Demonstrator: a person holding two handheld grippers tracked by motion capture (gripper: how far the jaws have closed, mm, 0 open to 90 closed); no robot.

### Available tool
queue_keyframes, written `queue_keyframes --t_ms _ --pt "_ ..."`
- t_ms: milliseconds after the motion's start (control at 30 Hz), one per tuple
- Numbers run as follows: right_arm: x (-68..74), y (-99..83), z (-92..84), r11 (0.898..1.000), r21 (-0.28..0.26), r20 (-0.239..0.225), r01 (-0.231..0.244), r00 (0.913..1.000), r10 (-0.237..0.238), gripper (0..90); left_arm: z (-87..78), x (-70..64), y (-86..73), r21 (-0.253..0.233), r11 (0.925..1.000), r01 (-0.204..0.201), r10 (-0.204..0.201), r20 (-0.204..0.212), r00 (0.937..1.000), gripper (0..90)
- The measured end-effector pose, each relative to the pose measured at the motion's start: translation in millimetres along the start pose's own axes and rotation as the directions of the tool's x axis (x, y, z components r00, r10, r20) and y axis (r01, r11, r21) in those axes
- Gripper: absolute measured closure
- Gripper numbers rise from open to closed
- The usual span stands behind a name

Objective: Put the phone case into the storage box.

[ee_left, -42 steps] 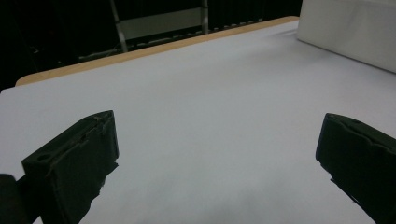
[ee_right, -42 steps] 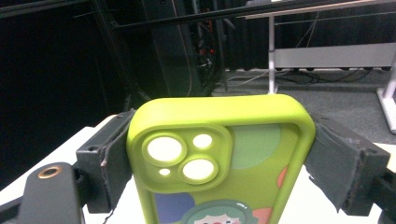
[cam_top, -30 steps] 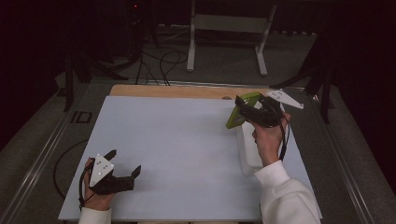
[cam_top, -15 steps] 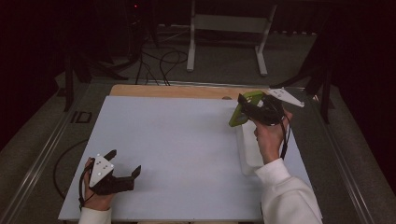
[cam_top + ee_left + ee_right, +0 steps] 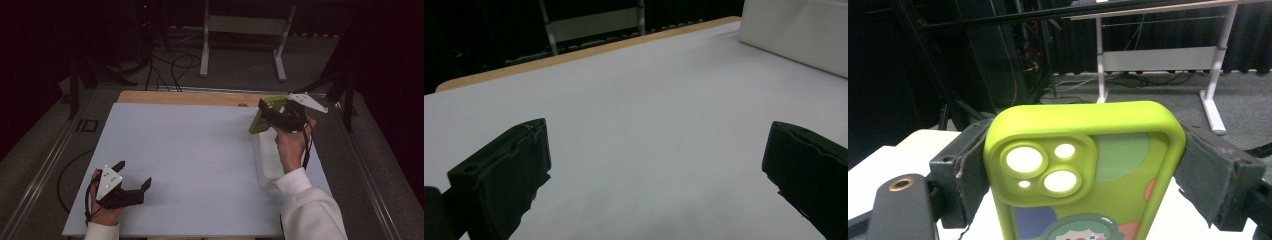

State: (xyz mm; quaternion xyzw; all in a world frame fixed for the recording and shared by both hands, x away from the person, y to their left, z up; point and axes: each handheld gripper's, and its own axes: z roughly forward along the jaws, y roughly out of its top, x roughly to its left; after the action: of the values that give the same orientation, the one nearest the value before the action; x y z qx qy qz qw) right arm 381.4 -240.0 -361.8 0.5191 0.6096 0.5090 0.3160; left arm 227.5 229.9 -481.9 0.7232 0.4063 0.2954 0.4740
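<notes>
Left gripper (image 5: 134, 186) is resting at the near left corner of the bench (image 5: 190, 150), well apart from the white tray (image 5: 270, 157), its fingers (image 5: 509, 175) spread wide with bare bench surface between them. The white tray is lying along the bench's right edge; its contents cannot be told. Right gripper (image 5: 267, 112) is hovering above the tray's far end, its fingers (image 5: 1205, 172) pinching the sides of a green phone case (image 5: 1083, 170), camera cut-outs uppermost.
</notes>
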Motion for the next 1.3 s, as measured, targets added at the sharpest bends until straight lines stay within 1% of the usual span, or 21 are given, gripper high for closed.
queue_keyframes --t_ms 367,533,833,900,1200,1300 --pt "-4.4 4.5 4.1 1.000 0.002 0.032 0.007 0.9995 -0.007 16.1 -0.1 -0.4 0.0 -0.002 1.0000 0.001 -0.001 0.000 1.0000 0.0" --pt "-7.4 5.1 5.8 1.000 0.005 0.038 -0.001 0.9993 0.000 16.1 -0.5 -0.4 0.1 -0.004 1.0000 0.002 -0.002 -0.001 1.0000 0.0" --pt "-12.2 6.7 8.9 1.000 0.009 0.059 0.003 0.9982 -0.004 16.1 -0.7 -0.9 0.4 -0.004 1.0000 -0.001 0.001 -0.003 1.0000 0.0" --pt "-13.6 6.9 9.7 1.000 0.006 0.054 0.004 0.9985 -0.004 16.1 -0.6 -0.9 0.3 -0.004 1.0000 0.001 -0.001 -0.003 1.0000 0.0" --pt "-17.7 8.6 14.2 1.000 0.010 0.081 0.006 0.9967 -0.006 16.1 -0.7 -1.4 0.6 -0.003 1.0000 -0.001 0.001 -0.005 1.0000 0.0" --pt "-18.4 8.7 15.5 1.000 0.011 0.083 0.000 0.9965 -0.001 16.1 -0.6 -1.7 0.6 -0.003 1.0000 -0.002 0.002 -0.007 1.0000 0.0"
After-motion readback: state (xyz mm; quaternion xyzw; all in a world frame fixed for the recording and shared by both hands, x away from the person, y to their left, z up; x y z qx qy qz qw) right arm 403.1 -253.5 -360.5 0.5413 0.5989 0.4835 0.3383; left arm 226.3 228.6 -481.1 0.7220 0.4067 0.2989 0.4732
